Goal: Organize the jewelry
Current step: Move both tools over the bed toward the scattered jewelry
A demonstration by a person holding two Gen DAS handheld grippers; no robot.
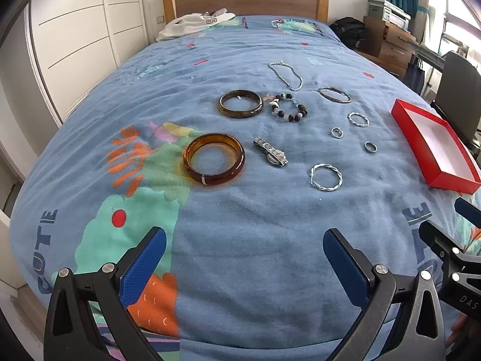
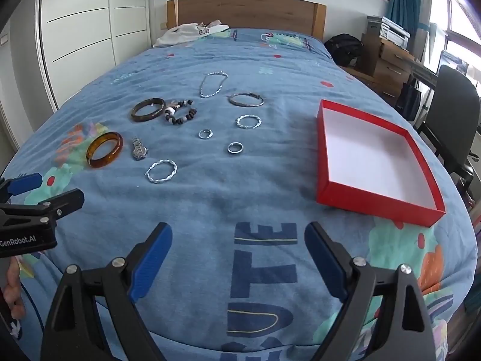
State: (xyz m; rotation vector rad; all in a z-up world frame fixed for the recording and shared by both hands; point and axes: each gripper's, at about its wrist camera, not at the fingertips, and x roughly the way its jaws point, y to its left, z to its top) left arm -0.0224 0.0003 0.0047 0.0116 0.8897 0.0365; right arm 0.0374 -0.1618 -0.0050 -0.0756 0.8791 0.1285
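Both hand-held grippers hover over the near end of the bed point(image 2: 210, 198), tilted downward. Left hand-held gripper point(image 1: 244, 240): jaws spread wide, released, nothing between them. Right hand-held gripper point(image 2: 238, 234): likewise released and empty, above the blue lettering on the bedspread.

Jewelry lies loose on the bedspread, pieces apart from one another. Positions as seen in the left wrist view, taking the watch point(image 1: 270, 152) as centre:
- amber bangle point(image 1: 214, 158) at 9 o'clock, just beside the watch
- dark bangle point(image 1: 240, 103) at 11 o'clock
- beaded bracelet point(image 1: 289, 107) at 12 o'clock, just beside the dark bangle
- silver chain point(image 1: 285, 75) farther out at 12 o'clock
- thin metal bangle point(image 1: 334, 94) at 1 o'clock
- small twisted silver bangle point(image 1: 358, 119) at 2 o'clock
- two small rings point(image 1: 337, 132) point(image 1: 370, 146) at 3 o'clock
- large twisted silver bangle point(image 1: 326, 177) at 4 o'clock

Red box point(image 2: 375, 156): open, white inside, nothing in it, on the bed at 3 o'clock, well apart from the jewelry.

A white garment point(image 1: 195, 22) lies at the headboard end.
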